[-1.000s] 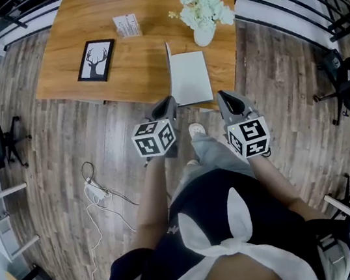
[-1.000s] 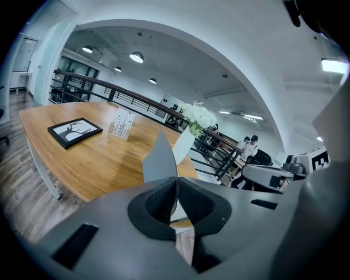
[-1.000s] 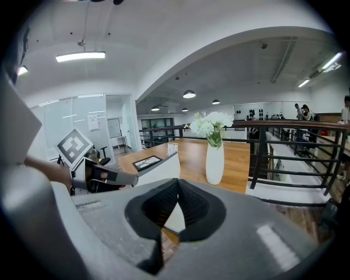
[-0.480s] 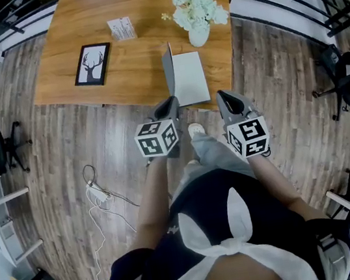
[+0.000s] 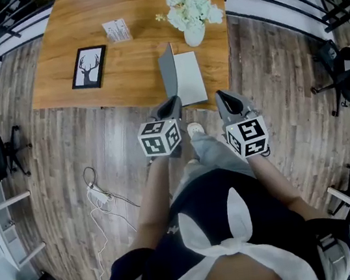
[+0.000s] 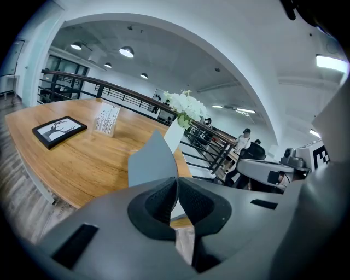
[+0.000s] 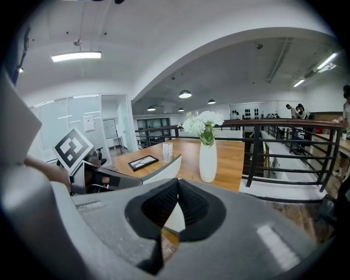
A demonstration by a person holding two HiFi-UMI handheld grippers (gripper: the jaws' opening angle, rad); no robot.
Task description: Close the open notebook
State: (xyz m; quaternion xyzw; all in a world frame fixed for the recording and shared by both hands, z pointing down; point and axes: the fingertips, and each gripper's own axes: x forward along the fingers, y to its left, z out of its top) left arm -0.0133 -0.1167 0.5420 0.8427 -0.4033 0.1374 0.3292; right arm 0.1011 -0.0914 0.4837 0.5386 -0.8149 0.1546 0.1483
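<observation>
The notebook (image 5: 190,77) lies at the near edge of the wooden table (image 5: 129,57), its white page facing up. Its grey cover (image 5: 167,71) stands raised along the left side and leans over the page. My left gripper (image 5: 170,102) is at the cover's near edge, shut on it. In the left gripper view the grey cover (image 6: 153,161) rises straight out of the closed jaws (image 6: 176,183). My right gripper (image 5: 223,95) hangs just off the table's near edge, right of the notebook, shut and empty. The right gripper view shows its pads (image 7: 178,188) meeting, with the raised cover (image 7: 164,168) beyond.
A white vase of pale flowers (image 5: 191,11) stands just behind the notebook. A framed deer picture (image 5: 90,68) and a small card stand (image 5: 117,30) sit to the left. Black railings (image 5: 284,0) run on the right. A cable (image 5: 98,194) lies on the floor.
The cover, seen edge-on a second ago, now shows its grey outer face, tipped further over the page. My left gripper has shifted slightly right with it. The right gripper stays put.
</observation>
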